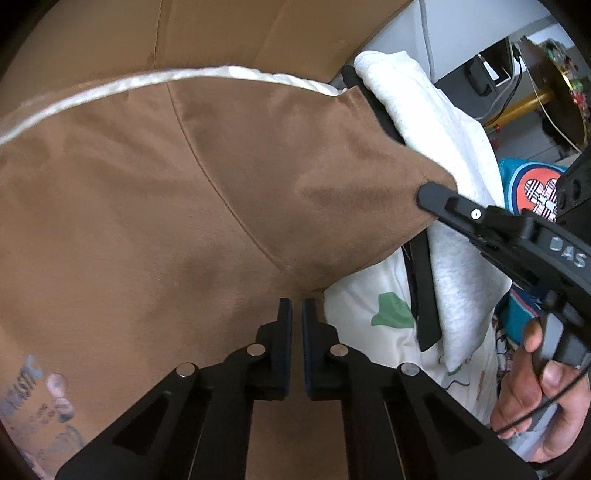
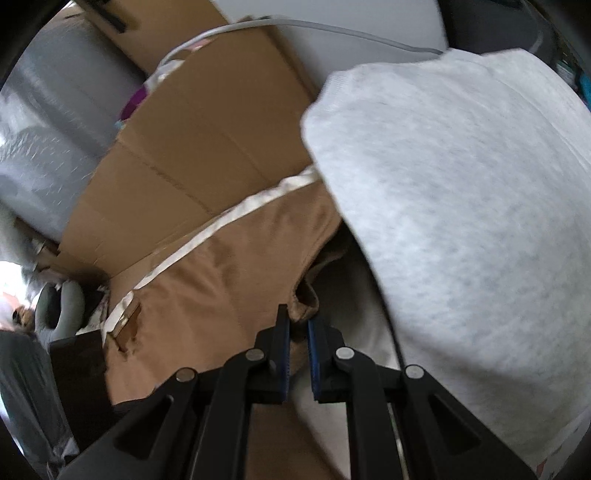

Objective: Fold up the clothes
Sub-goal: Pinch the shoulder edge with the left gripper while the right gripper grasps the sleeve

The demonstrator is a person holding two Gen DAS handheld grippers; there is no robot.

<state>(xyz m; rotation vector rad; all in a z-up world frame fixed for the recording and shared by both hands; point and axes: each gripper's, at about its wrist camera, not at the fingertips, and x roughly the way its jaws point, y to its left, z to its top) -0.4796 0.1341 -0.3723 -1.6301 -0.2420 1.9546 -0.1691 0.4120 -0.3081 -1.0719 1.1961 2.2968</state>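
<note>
Left wrist view, nearest: left tongs (image 1: 296,314) at 6 o'clock, fingers nearly together with a thin slit between them, tips pressed into the lower edge of the brown garment (image 1: 184,206); cloth appears pinched there, but the contact itself is hidden under the fold. At 4 o'clock a hand (image 1: 532,391) holds the handle of the right tongs (image 1: 430,192), whose tip touches the garment's pointed corner at 3 o'clock.

Right wrist view, nearest: right tongs at 6 o'clock, narrow gap between the blue pads (image 2: 283,354), a bunched brown hem caught between them.

The brown garment fills the middle of the left view, stretched between the two sets of tongs, with a faded print at 8 o'clock and a cream trim (image 1: 110,86) along its top edge from 9 to 1 o'clock.

Just beyond, at 2 o'clock: a light grey sweatshirt (image 1: 443,147) draped next to it, over white patterned fabric (image 1: 369,306).

Farthest, 12 o'clock: cardboard (image 1: 229,29).
</note>
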